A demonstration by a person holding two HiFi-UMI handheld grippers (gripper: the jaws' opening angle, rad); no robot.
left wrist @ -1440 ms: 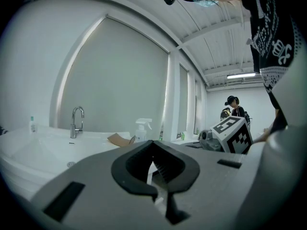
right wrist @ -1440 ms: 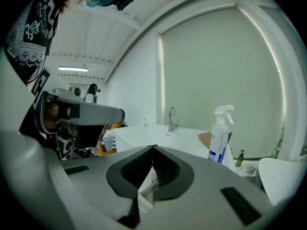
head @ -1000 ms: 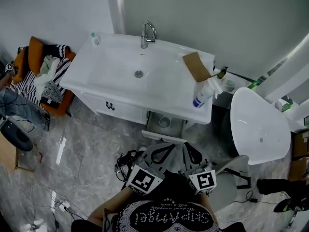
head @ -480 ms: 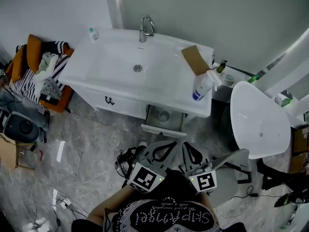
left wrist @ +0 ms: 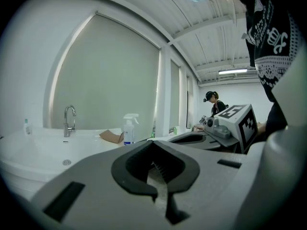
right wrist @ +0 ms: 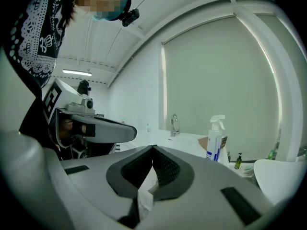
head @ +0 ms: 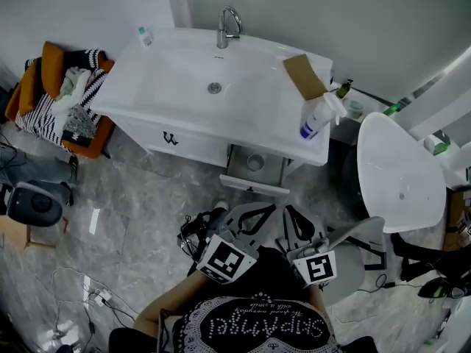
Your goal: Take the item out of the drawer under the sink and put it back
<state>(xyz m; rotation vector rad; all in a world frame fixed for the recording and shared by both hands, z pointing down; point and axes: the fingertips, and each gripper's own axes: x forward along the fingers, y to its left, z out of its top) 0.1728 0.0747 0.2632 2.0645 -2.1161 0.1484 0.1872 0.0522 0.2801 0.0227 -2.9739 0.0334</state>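
Note:
The drawer (head: 254, 175) under the white sink (head: 169, 87) stands pulled out, and a round grey item (head: 255, 162) lies in it. My two grippers are held side by side near my body, in front of the drawer and apart from it. Nothing is between the shut jaws of the left gripper (head: 259, 212) (left wrist: 154, 143). The right gripper (head: 292, 218) (right wrist: 153, 148) is shut too and holds nothing. Each shows in the other's view: the right gripper (left wrist: 206, 138) and the left gripper (right wrist: 96, 128).
On the sink stand a faucet (head: 228, 28), a spray bottle (head: 315, 123), a brown cardboard box (head: 305, 78) and a small bottle (head: 145, 37). A white oval fixture (head: 401, 182) is at the right. Clothes (head: 62, 101) are piled at the left, with cables (head: 81, 300) on the floor.
The head view has shifted a little, so the sink sits slightly higher and further right. Legs at the left edge have left the view. Both grippers stay shut in place.

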